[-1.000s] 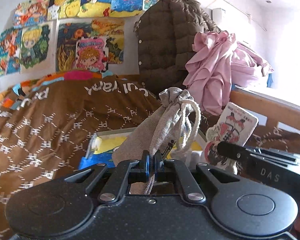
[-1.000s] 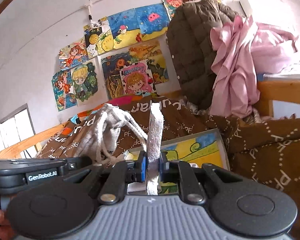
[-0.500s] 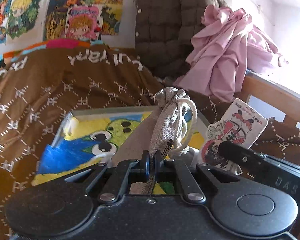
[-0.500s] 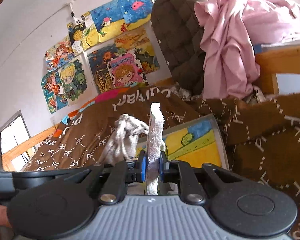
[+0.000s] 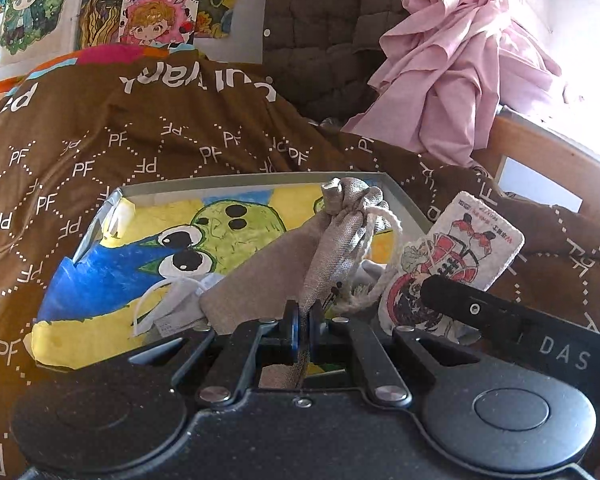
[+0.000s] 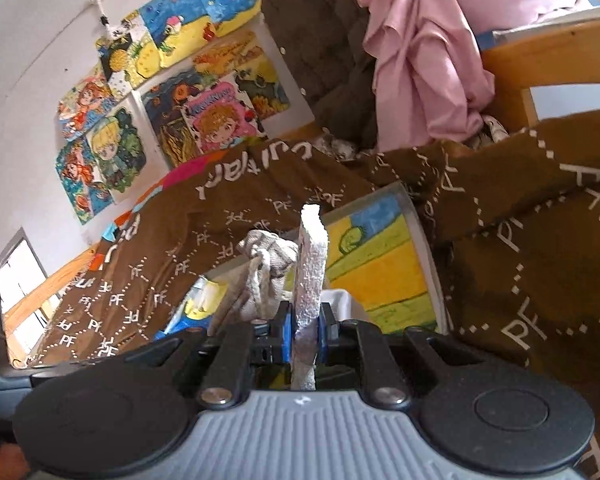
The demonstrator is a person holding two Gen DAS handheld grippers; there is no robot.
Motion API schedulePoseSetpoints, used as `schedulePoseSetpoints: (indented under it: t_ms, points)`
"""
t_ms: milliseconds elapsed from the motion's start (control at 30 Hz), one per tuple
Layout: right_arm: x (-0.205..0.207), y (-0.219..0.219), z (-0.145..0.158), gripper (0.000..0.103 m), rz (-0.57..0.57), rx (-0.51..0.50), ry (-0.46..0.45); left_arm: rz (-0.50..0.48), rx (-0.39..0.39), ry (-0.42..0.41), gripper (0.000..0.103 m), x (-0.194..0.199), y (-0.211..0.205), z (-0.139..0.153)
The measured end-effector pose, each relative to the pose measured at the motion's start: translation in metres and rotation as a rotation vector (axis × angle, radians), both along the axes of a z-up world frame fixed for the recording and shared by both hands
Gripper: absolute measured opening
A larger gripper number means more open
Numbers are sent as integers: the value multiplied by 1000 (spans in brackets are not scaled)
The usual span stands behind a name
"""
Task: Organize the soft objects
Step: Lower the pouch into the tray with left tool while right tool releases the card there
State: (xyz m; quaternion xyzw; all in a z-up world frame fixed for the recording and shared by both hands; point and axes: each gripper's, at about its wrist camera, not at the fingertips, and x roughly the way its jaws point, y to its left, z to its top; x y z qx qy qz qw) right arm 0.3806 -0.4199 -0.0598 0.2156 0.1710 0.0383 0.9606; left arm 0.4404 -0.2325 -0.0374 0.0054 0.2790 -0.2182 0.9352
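Note:
My left gripper [image 5: 303, 326] is shut on a grey drawstring pouch [image 5: 332, 240], which hangs over a shallow box [image 5: 260, 179] lined with a painted cartoon picture. A white drawstring item [image 5: 172, 300] lies inside that box. My right gripper [image 6: 304, 330] is shut on a flat white printed pad [image 6: 310, 268], seen edge-on in the right wrist view. The same pad [image 5: 456, 264] shows its red cartoon print in the left wrist view, just right of the pouch. The pouch [image 6: 264, 268] appears left of the pad in the right wrist view, with the box [image 6: 418, 240] beyond.
The box rests on a brown patterned blanket [image 5: 140, 148] covering a bed. A brown quilted jacket [image 5: 316, 32] and pink cloth [image 5: 444, 68] hang behind. A wooden bed rail [image 5: 548, 160] runs along the right. Cartoon posters [image 6: 160, 128] cover the wall.
Both grippers have tipped down and moved closer to the box, which now fills more of each view. The pouch and the pad stay gripped.

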Motion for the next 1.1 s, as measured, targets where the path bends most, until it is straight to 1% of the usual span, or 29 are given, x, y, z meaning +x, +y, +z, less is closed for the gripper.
schedulePoseSetpoints:
  t_ms: [200, 400, 467, 600, 667, 733, 767, 833, 867, 900, 933, 967, 1033, 1100]
  points:
    - [2, -1, -1, 15, -16, 0, 33, 9, 0, 12, 4, 1, -1, -1]
    - [2, -2, -2, 21, -33, 14, 60, 11, -15, 31, 7, 3, -1, -3]
    - [2, -2, -2, 25, -38, 24, 65, 12, -19, 36, 9, 3, -1, -3]
    - [0, -6, -2, 38, -46, 49, 76, 20, -23, 54, 12, 3, 0, -3]
    - [0, -7, -1, 41, -49, 51, 84, 30, -17, 64, 13, 3, 1, -4]
    - [0, -7, 1, 51, -44, 46, 93, 40, -14, 72, 14, 3, 3, -3]
    - [-1, -7, 2, 54, -40, 49, 98, 45, -13, 75, 14, 3, 4, -3]
    - [-3, -8, 4, 62, -35, 52, 110, 48, -2, 84, 18, 2, 5, 0]
    - [-4, -8, 5, 65, -35, 51, 114, 52, 2, 84, 27, 0, 6, 1]
    - [-7, -9, 6, 71, -34, 49, 116, 54, 4, 83, 37, -1, 8, 3]
    - [-9, -9, 9, 77, -34, 50, 116, 62, 4, 81, 41, -4, 10, 4]
    - [-11, -10, 11, 80, -36, 52, 116, 69, -1, 79, 46, -6, 11, 5]
    - [-15, -11, 16, 87, -38, 64, 114, 80, -14, 82, 48, -10, 16, 8]
    - [-19, -14, 20, 91, -34, 81, 110, 92, -22, 84, 50, -15, 21, 10]
